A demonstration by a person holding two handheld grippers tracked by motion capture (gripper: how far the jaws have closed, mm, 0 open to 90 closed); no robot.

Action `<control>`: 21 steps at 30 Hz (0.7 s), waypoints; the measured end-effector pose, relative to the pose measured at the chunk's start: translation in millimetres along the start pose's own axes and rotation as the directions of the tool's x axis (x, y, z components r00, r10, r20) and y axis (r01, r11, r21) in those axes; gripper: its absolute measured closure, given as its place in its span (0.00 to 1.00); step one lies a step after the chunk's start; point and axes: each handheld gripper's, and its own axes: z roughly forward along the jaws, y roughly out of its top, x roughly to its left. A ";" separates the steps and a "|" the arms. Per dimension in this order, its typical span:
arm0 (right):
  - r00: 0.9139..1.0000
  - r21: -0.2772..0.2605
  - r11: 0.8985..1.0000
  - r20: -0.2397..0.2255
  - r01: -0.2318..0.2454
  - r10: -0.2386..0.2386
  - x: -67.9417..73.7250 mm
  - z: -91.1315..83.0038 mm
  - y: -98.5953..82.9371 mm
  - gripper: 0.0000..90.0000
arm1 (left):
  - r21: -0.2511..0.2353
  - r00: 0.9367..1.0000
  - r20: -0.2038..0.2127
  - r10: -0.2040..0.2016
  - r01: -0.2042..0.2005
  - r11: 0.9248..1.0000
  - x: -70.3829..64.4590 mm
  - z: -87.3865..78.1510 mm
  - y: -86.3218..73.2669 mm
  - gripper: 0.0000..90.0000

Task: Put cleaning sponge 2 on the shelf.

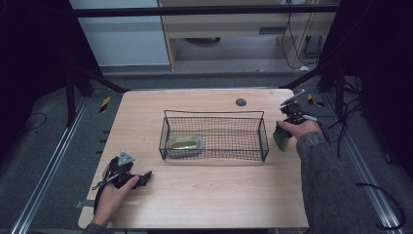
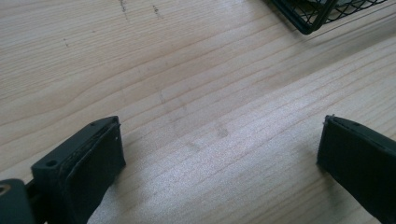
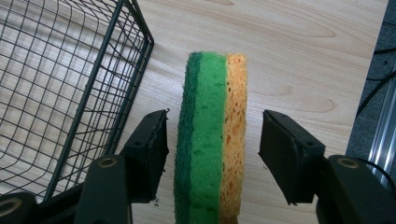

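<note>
A sponge (image 3: 210, 140) with a dark green scouring face, a bright green layer and an orange layer stands on its edge on the wooden table (image 1: 209, 195). My right gripper (image 3: 215, 126) is open around it, with a thin gap at the green side and a wider one at the orange side. From above, the sponge (image 1: 281, 138) sits just right of the black wire basket (image 1: 214, 113), under my right gripper (image 1: 285, 127). My left gripper (image 1: 146, 176) rests at the table's front left, and its jaws (image 2: 219, 140) stand open over bare wood.
A pale green and yellow object (image 1: 184, 144) lies in the basket's left end. The basket's corner (image 2: 308, 18) is ahead of my left gripper. The basket wall (image 3: 93, 84) is close on the right gripper's left. The table's right edge (image 3: 380, 56) is near.
</note>
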 end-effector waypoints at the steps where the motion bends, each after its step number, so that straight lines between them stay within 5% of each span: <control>1: 1.000 0.002 1.000 0.002 0.004 -0.004 -0.5 1.3 0.2 0.48 | 0.000 1.000 0.000 0.000 0.000 1.000 0.0 0.0 0.0 0.00; 7: 1.000 0.014 1.000 0.000 0.002 -0.002 -1.2 6.5 1.8 0.54 | 0.000 1.000 0.000 0.000 0.000 1.000 0.0 0.0 0.0 0.00; 13: 1.000 0.015 1.000 0.004 0.024 -0.024 0.5 5.2 2.2 0.70 | 0.000 1.000 0.001 0.000 0.000 1.000 0.0 0.0 0.0 0.00; 21: 0.999 -0.065 0.997 -0.017 0.036 -0.038 0.8 -29.3 -4.4 0.71 | 0.000 1.000 0.001 0.000 0.000 1.000 0.0 0.0 0.0 0.00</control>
